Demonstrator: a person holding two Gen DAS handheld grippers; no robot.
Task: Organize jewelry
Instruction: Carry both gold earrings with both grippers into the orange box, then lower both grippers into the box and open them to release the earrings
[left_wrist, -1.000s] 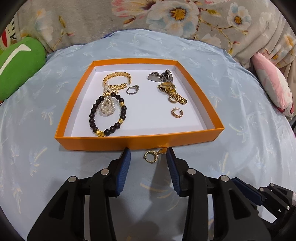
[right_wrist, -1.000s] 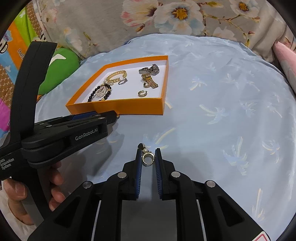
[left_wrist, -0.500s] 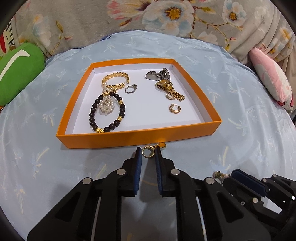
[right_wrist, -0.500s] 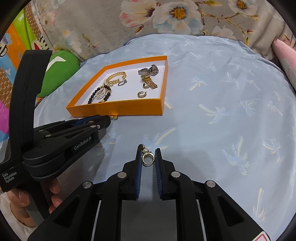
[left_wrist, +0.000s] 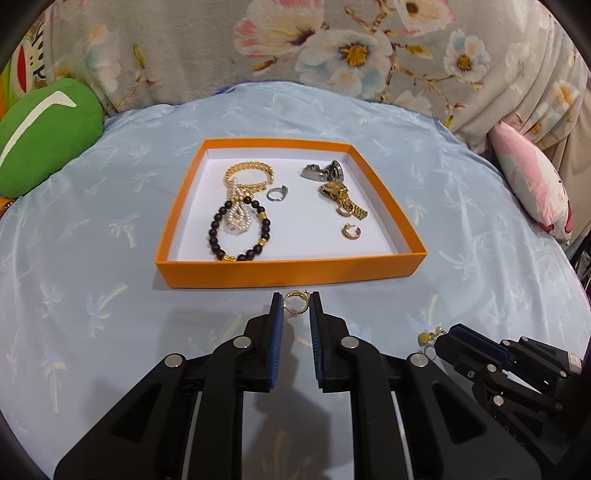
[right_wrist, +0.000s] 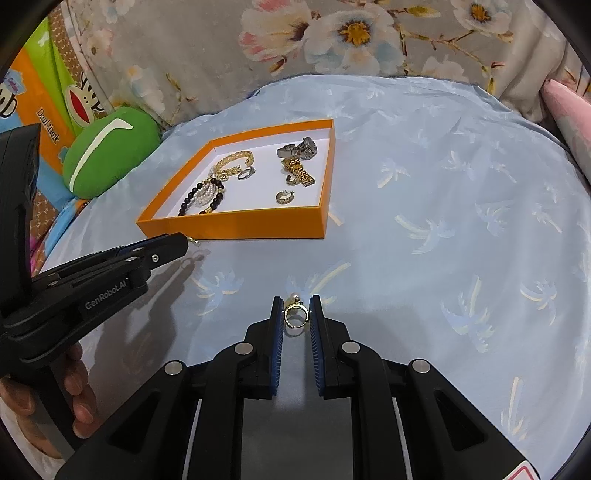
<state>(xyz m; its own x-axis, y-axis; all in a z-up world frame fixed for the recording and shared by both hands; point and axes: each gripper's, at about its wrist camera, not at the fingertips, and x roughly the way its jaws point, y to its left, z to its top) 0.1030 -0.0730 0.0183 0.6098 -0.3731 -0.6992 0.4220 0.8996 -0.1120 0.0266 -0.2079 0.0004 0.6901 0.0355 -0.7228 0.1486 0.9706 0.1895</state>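
Left gripper (left_wrist: 296, 303) clamps 1 gold hoop earring (left_wrist: 296, 301) before the orange tray (left_wrist: 288, 273); right gripper (right_wrist: 296, 312) clamps a pearl-topped earring (right_wrist: 295, 315).

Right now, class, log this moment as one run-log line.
left gripper: shut on gold earring | right gripper: shut on pearl earring | orange tray: ahead, holds bracelets, watches, rings

Blue bedsheet (left_wrist: 110, 332), floral fabric (left_wrist: 258, 55) behind
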